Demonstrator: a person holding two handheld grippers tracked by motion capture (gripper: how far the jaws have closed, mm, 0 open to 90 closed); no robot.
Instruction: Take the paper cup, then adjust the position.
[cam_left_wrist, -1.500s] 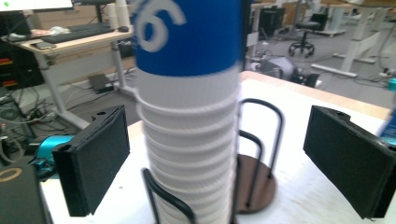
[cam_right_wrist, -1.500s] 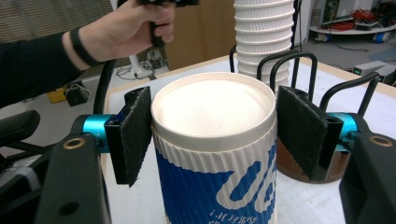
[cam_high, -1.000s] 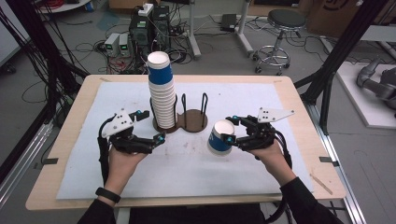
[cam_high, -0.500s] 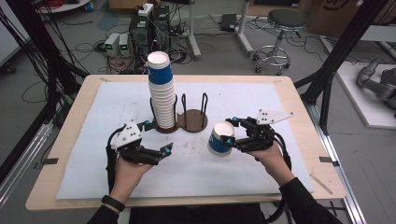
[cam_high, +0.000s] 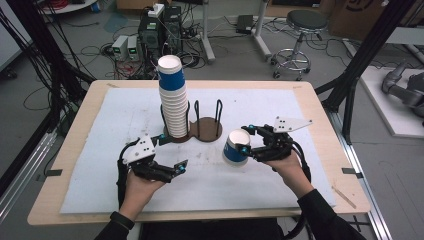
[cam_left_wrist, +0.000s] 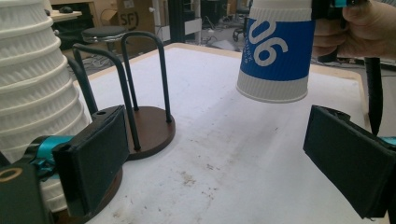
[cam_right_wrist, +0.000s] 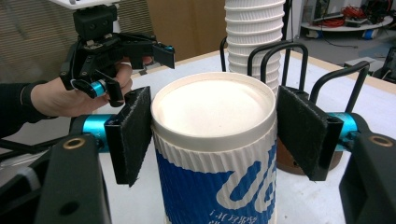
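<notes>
Swung toward the stack (cam_high: 172, 97), the left gripper (cam_high: 171, 153) gapes empty, while the right gripper (cam_high: 244, 143), clamped on a cup (cam_high: 236, 147), could crush it if squeezed.

Each hand carries a black gripper: the left gripper (cam_high: 170, 152) and the right gripper (cam_high: 246, 139) both have flat black padded jaws, teal collars at the jaw mounts, a pale grey three-cornered plate on top and a black trailing cable. Dark sleeves cover both forearms, and a black band circles the left wrist.
</notes>
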